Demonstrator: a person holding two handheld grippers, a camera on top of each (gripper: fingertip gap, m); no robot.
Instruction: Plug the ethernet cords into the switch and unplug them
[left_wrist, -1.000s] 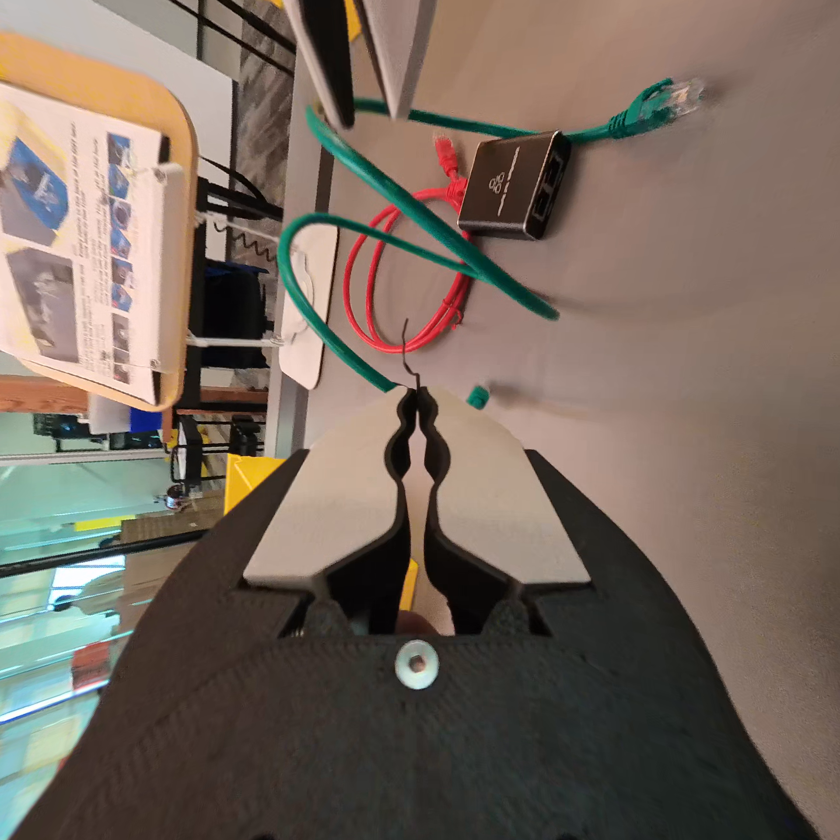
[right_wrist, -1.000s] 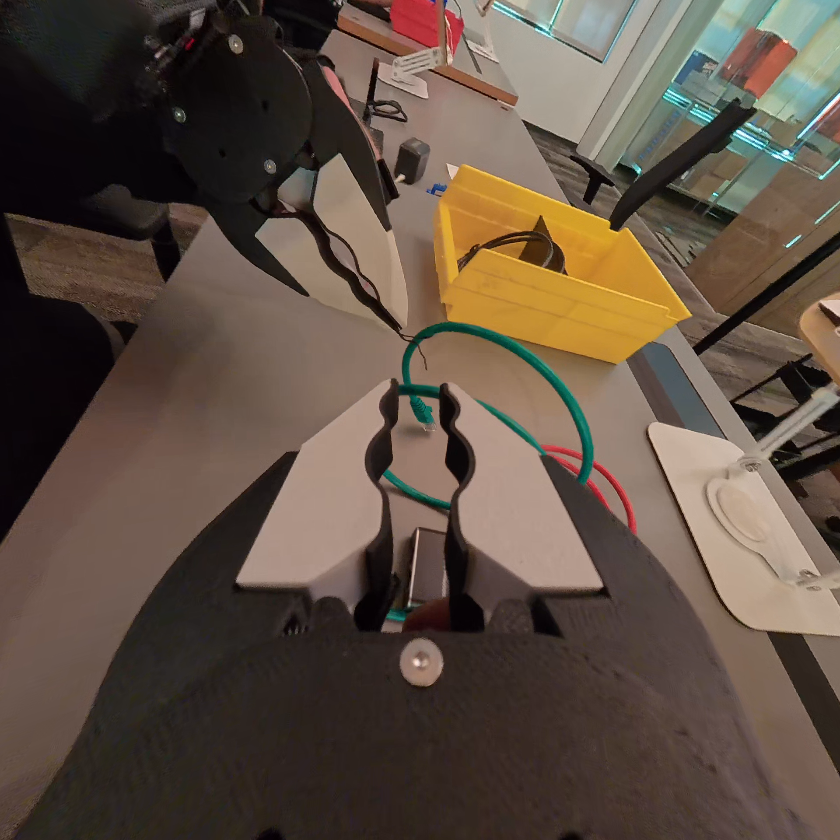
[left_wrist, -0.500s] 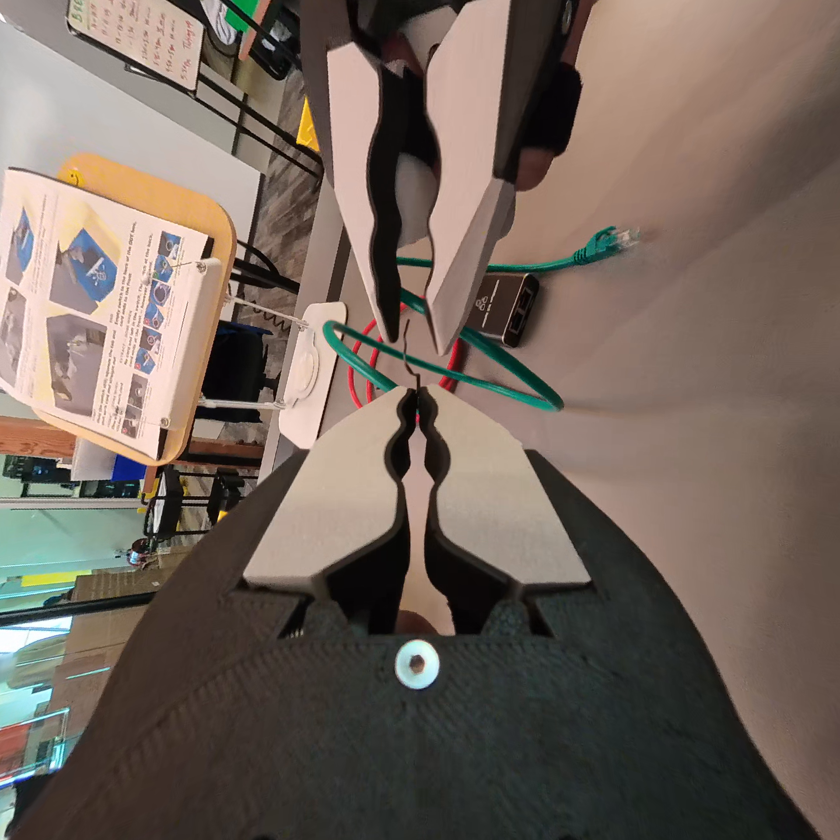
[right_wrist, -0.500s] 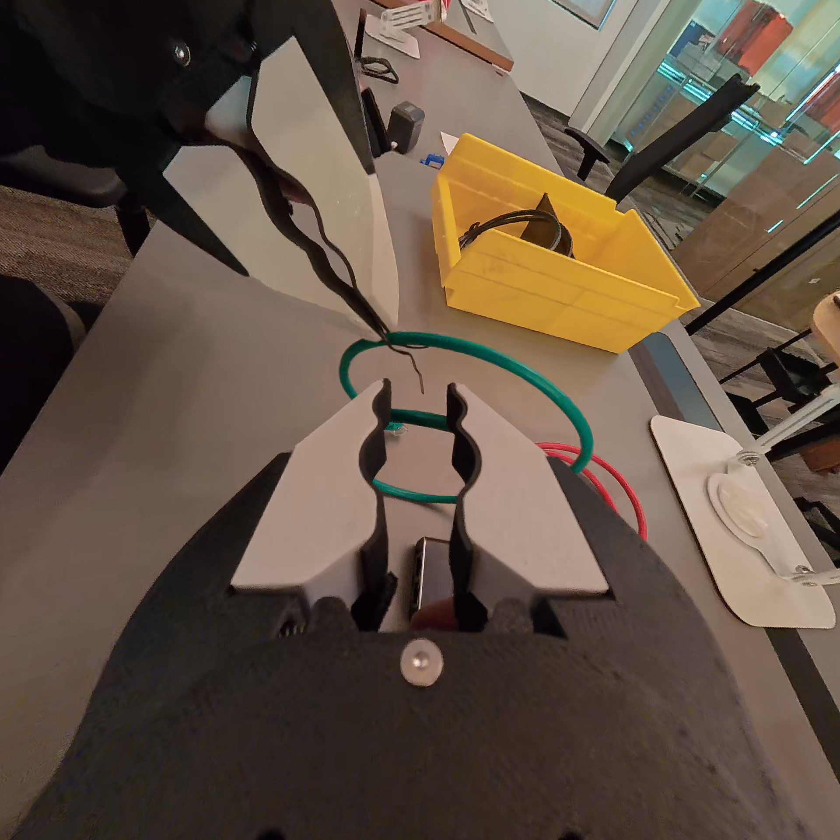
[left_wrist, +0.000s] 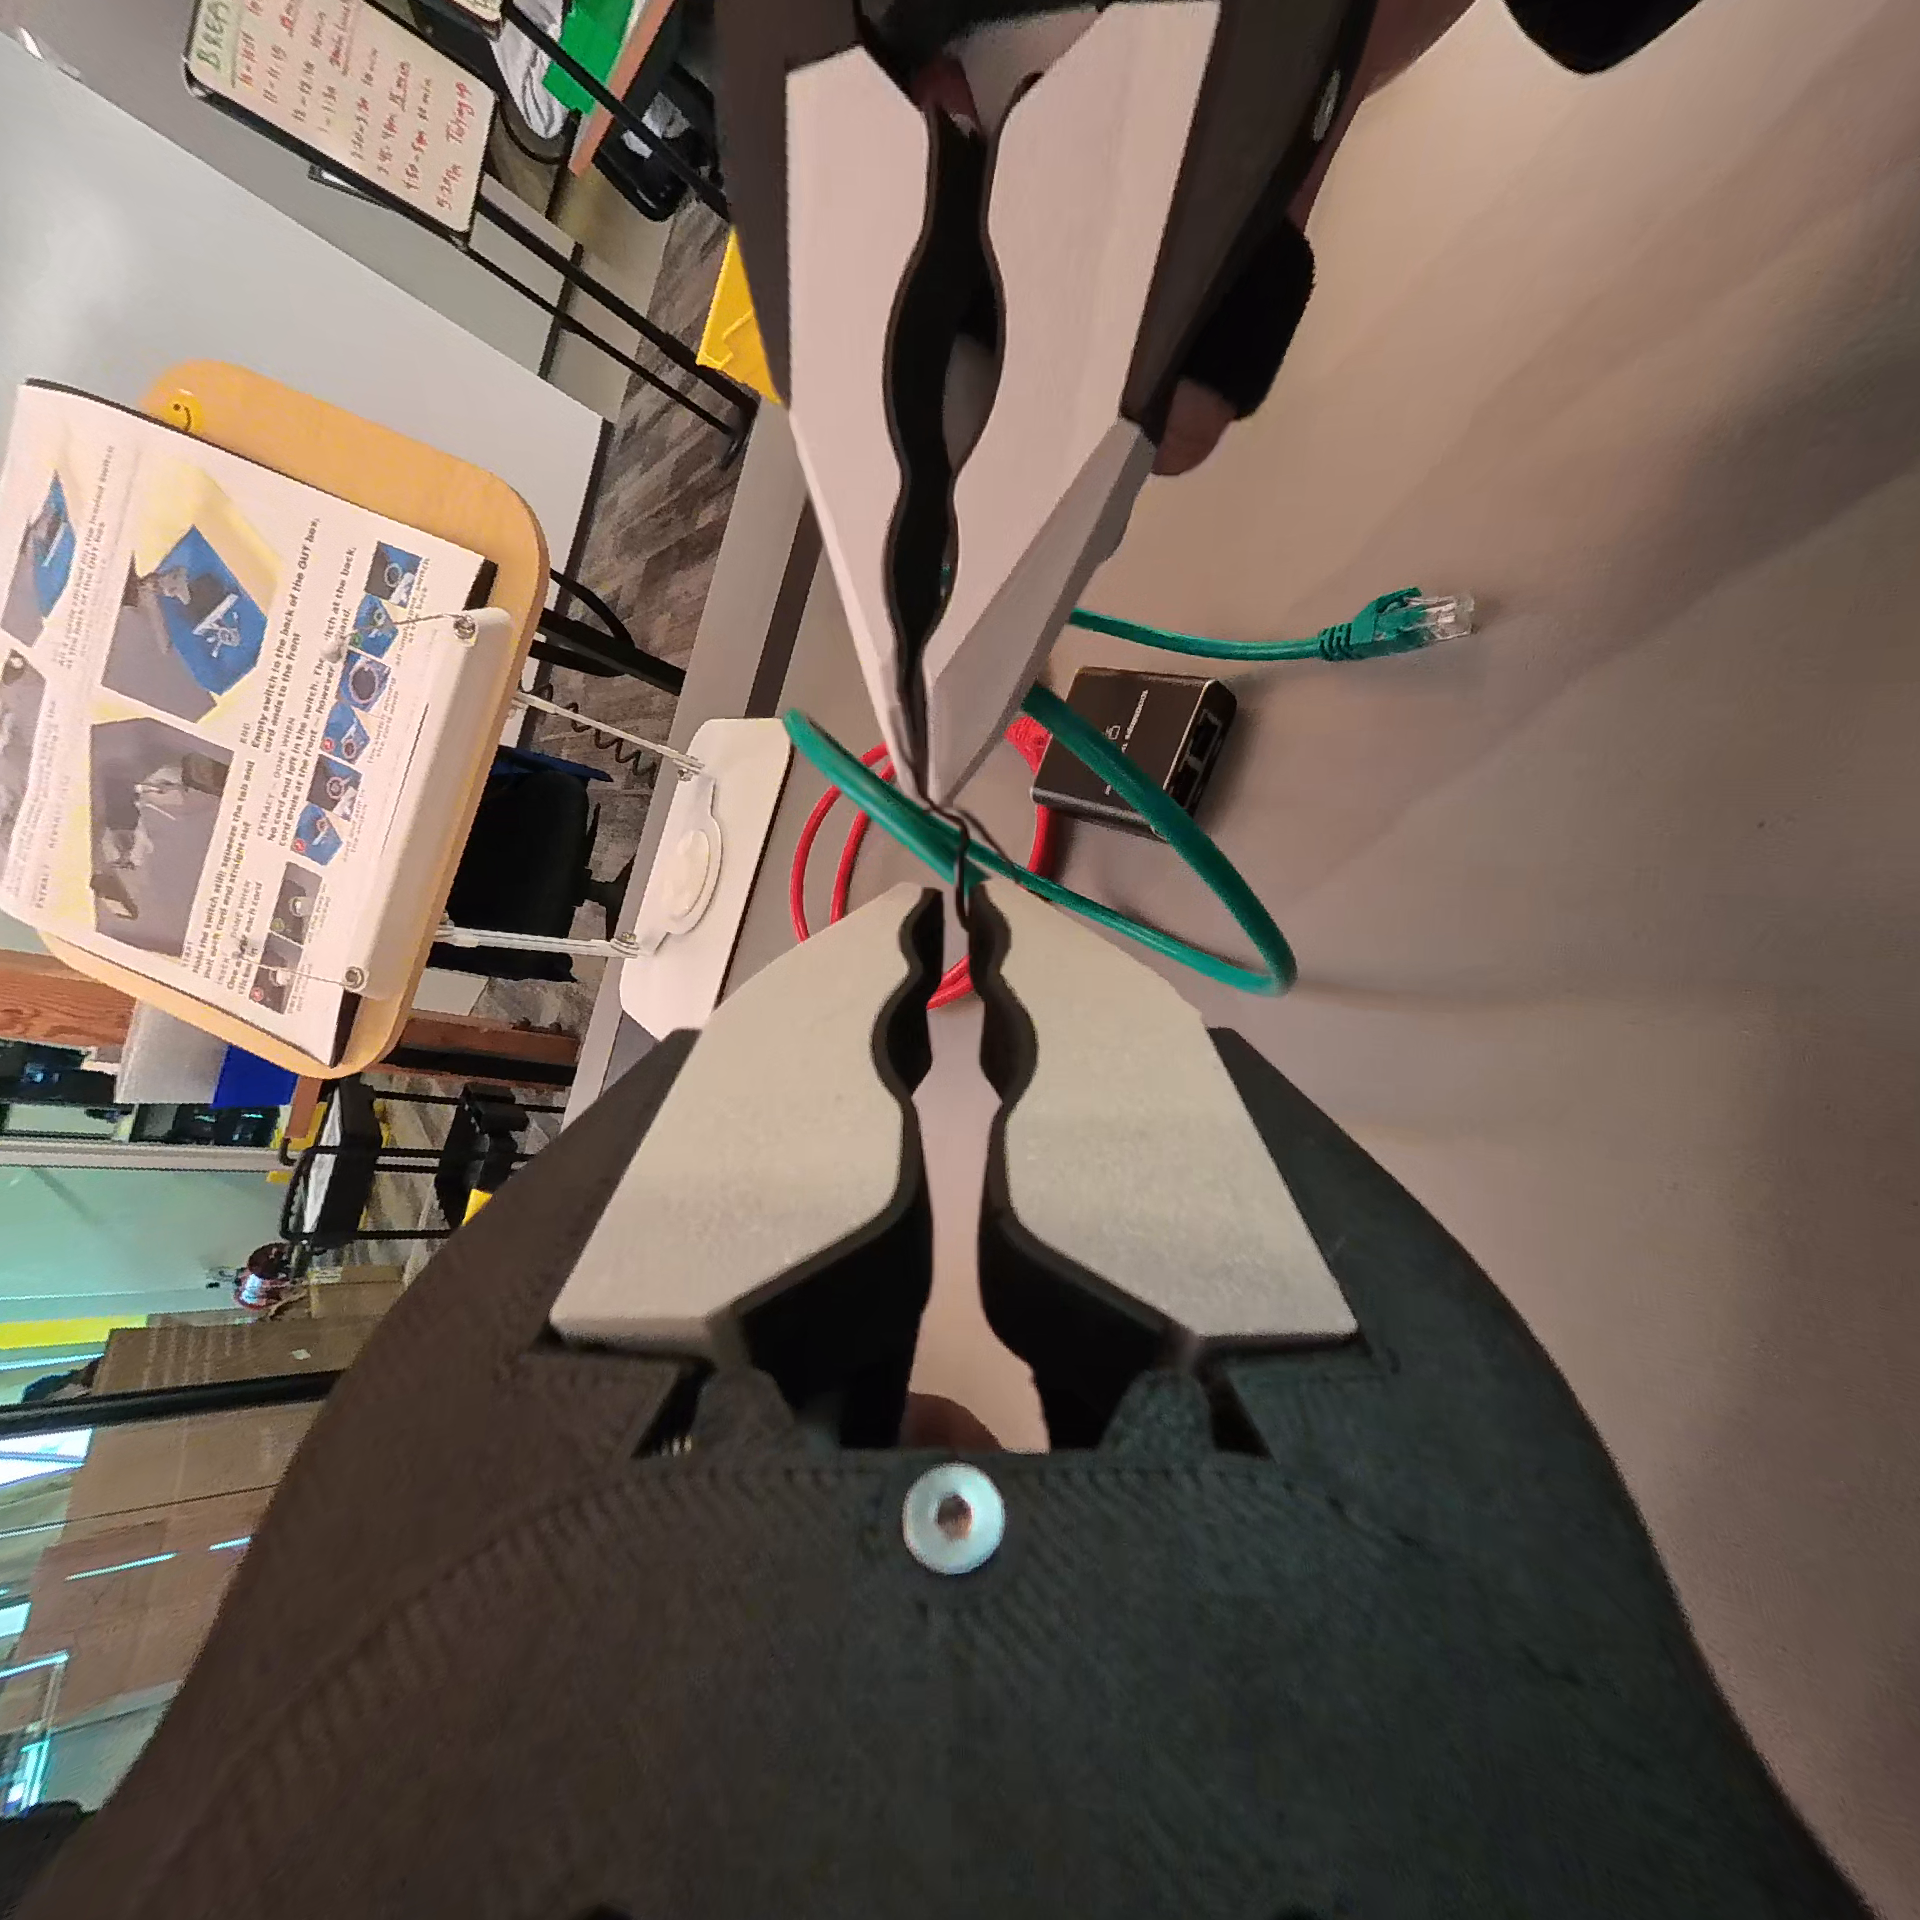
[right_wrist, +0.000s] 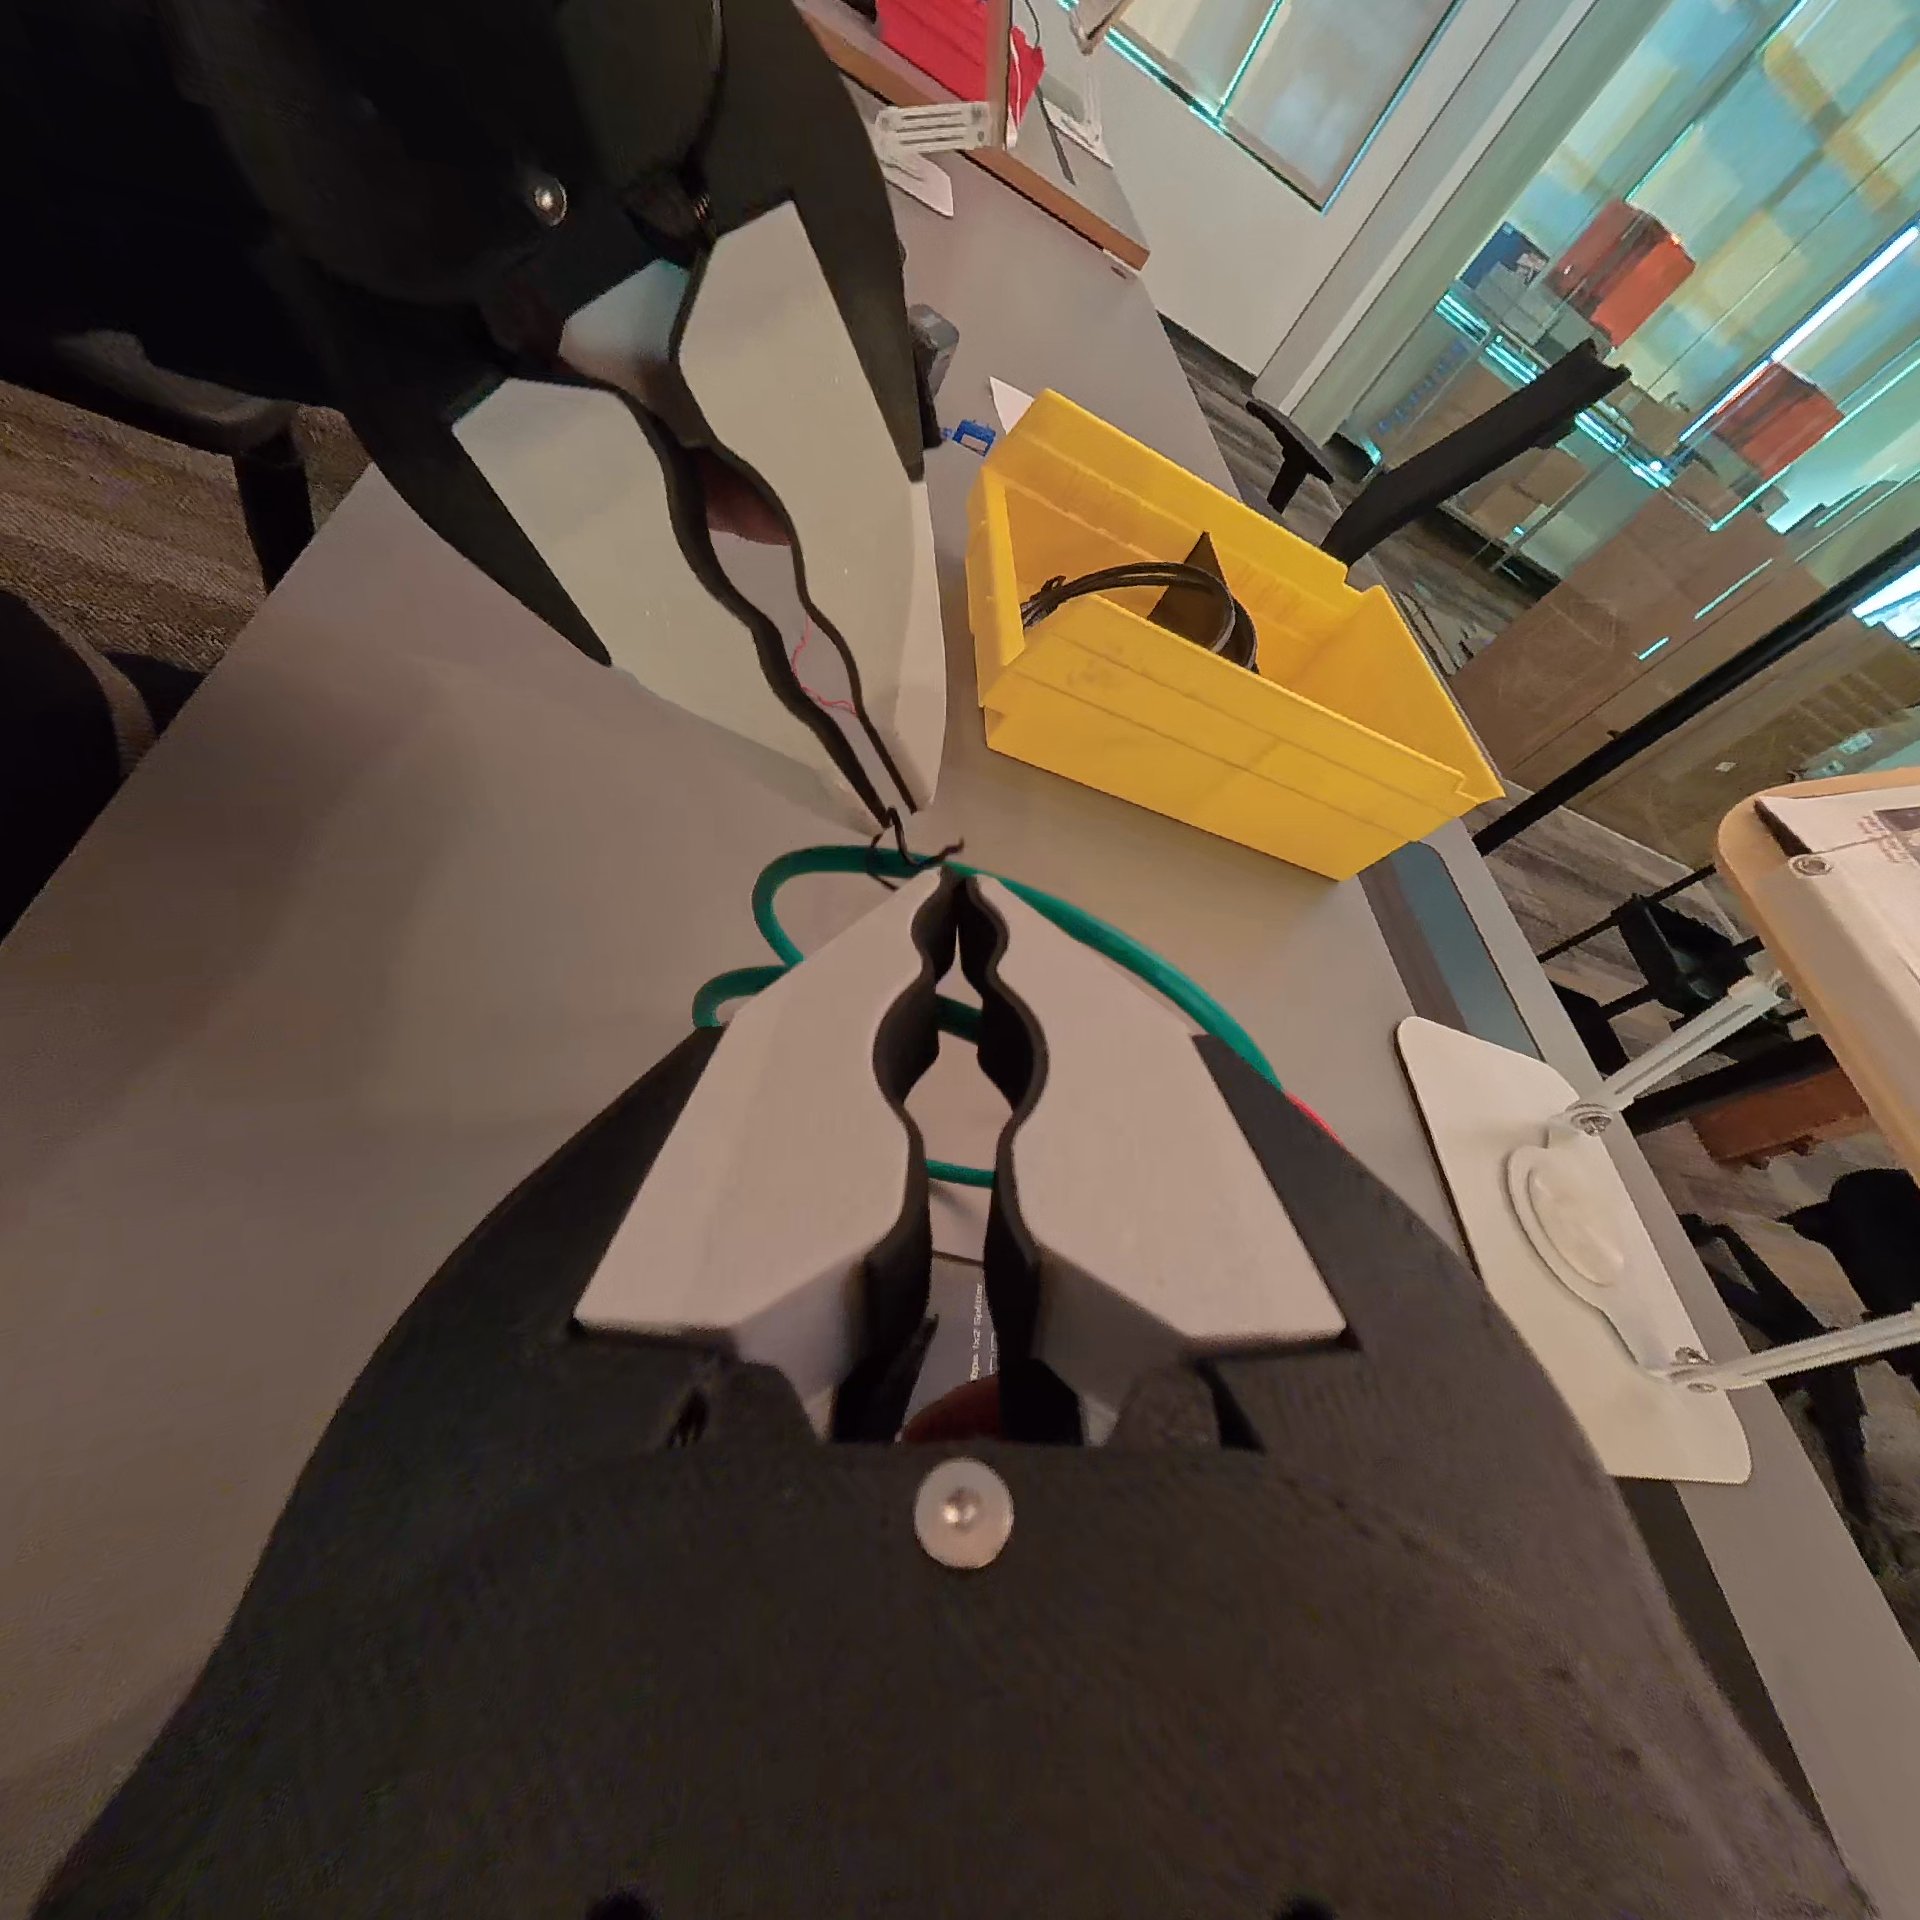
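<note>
A thin black twist tie (left_wrist: 964, 854) wraps the green ethernet cord (left_wrist: 1164, 821) where its loops cross, above the table. My right gripper (right_wrist: 954, 883) is shut on one end of the tie (right_wrist: 920, 854); in the left wrist view it (left_wrist: 925, 795) comes in from above. My left gripper (left_wrist: 958, 909) faces it tip to tip, jaws parted a little, with the tie's other end running loose between them; it also shows in the right wrist view (right_wrist: 891, 810). The black switch (left_wrist: 1138, 753) lies beyond, next to the coiled red cord (left_wrist: 831, 842). A free green plug (left_wrist: 1397, 623) lies on the table.
A yellow bin (right_wrist: 1226, 748) holding black cable stands on the grey table (right_wrist: 364, 935) behind the cord. A white stand base (right_wrist: 1558, 1226) sits near the table's right edge. A board with an instruction sheet (left_wrist: 239, 717) stands beyond that edge. Left and right tips are no more than a few centimetres apart. The right tips stand about 15 cm off the free green plug (left_wrist: 1397, 623).
The right gripper has moved in and shut on the twist tie. The left jaws have parted slightly. The green cord loop has lifted between the two grippers.
</note>
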